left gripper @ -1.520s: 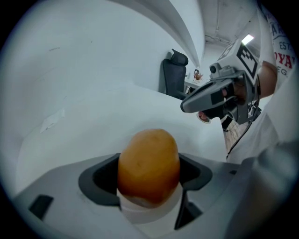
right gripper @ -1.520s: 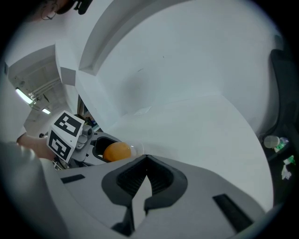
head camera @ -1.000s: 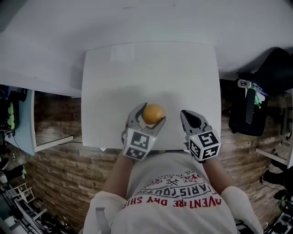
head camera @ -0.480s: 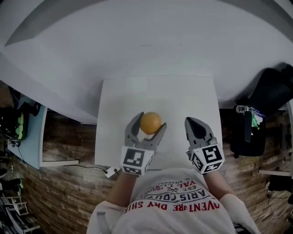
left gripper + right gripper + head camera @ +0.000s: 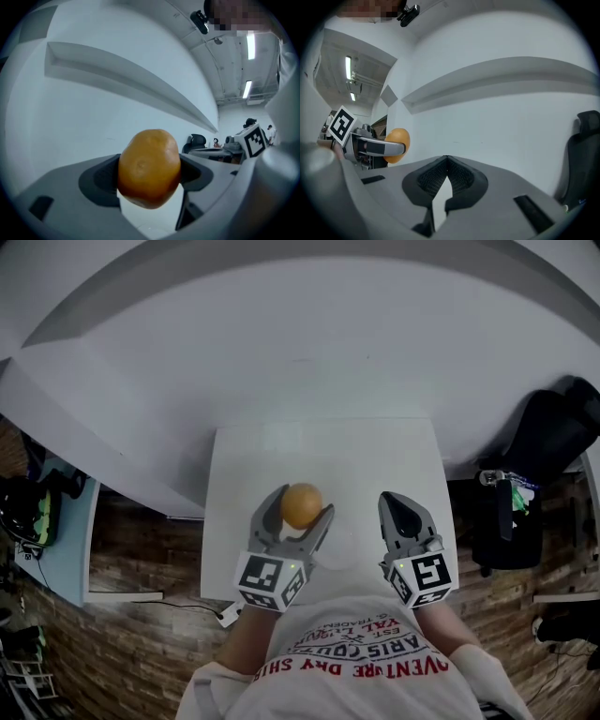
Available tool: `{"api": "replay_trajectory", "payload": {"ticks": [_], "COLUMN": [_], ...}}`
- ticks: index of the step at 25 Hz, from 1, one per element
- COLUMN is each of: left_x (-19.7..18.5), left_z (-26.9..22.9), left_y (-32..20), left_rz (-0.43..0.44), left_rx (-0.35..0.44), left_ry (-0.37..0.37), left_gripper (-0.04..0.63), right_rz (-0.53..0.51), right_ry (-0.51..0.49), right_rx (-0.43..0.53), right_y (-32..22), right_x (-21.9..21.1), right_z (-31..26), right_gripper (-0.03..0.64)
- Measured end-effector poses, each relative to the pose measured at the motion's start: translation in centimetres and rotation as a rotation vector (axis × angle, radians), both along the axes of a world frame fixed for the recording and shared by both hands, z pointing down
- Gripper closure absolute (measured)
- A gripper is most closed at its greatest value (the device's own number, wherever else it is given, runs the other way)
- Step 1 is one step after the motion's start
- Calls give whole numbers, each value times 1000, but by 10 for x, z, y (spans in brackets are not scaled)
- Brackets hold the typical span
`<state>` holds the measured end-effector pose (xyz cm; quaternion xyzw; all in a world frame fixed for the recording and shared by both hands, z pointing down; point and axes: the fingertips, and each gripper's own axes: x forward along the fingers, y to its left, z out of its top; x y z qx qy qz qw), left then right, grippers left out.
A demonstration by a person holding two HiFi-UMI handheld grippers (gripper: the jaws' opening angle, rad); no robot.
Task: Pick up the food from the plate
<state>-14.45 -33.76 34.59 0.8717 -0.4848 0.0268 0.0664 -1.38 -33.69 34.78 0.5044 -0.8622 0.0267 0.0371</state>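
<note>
An orange round food item (image 5: 302,505) is held above the white table (image 5: 281,451) by my left gripper (image 5: 292,513), which is shut on it. In the left gripper view the orange food (image 5: 149,168) fills the gap between both jaws. It also shows at the left of the right gripper view, as the orange food (image 5: 398,144) behind the left gripper's finger. My right gripper (image 5: 394,509) hovers to the right of it, shut with its tips touching and nothing between them (image 5: 446,159). A faint white plate (image 5: 339,542) lies on the table between the two grippers.
The small white table stands against a white wall (image 5: 309,362). A black chair (image 5: 548,442) is to the right, with a dark bag (image 5: 506,521) beside it. A light blue cabinet (image 5: 52,549) stands at the left over the brick-pattern floor (image 5: 141,634).
Both grippers have risen and drawn slightly back, and the left one still carries the orange food. The view has tilted up, showing more wall.
</note>
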Motion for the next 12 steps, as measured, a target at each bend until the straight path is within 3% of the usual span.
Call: {"api": "replay_trajectory", "payload": {"ticks": [6, 12], "left_x": [-1, 2], "left_z": [-1, -2], "left_y": [1, 6], "left_rz": [5, -9], "left_rx": [3, 53], "left_ry": [-4, -86], "left_gripper": [235, 235], "right_rz": [28, 35], "right_ry": [9, 6], "right_rx": [-3, -1], "right_y": [2, 6], "right_x": [0, 1], "right_z": [0, 1], "right_gripper": [606, 606]}}
